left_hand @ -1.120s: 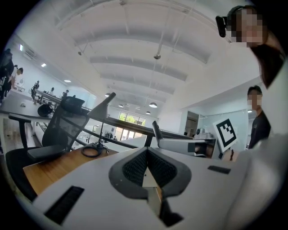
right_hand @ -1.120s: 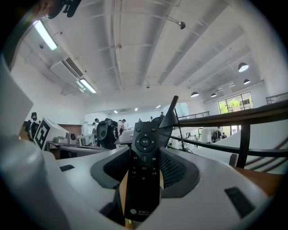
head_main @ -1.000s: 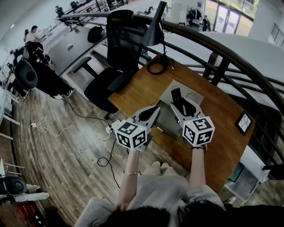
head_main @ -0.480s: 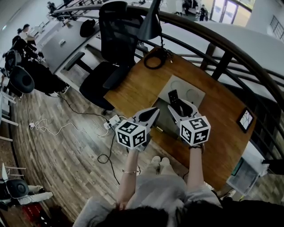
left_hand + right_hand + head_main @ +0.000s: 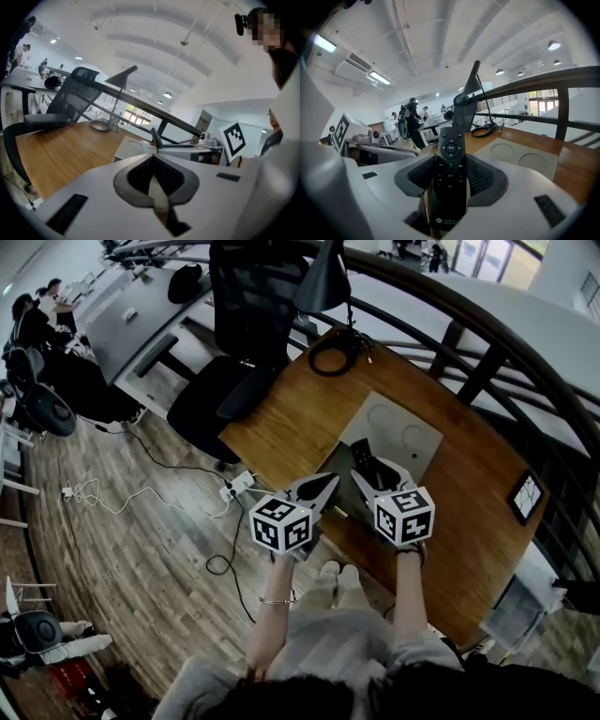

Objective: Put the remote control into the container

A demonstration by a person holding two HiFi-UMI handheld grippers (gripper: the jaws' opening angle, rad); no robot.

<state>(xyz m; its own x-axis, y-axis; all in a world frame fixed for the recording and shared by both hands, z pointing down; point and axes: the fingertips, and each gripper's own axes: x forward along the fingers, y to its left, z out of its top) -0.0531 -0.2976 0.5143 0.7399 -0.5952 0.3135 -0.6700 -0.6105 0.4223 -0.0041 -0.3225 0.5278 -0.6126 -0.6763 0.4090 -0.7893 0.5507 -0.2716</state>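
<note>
A: Head view?
B: Slim black plastic remote control (image 5: 364, 454) sits mid-frame in the right gripper (image 5: 377, 472), long axis pointing up-frame at the pale grey tray (image 5: 412, 427).
A: Left gripper view?
B: Left gripper (image 5: 153, 188): fingers (image 5: 135, 180) together, empty.
A: Right gripper view?
B: Fingers clamp the remote.
</note>
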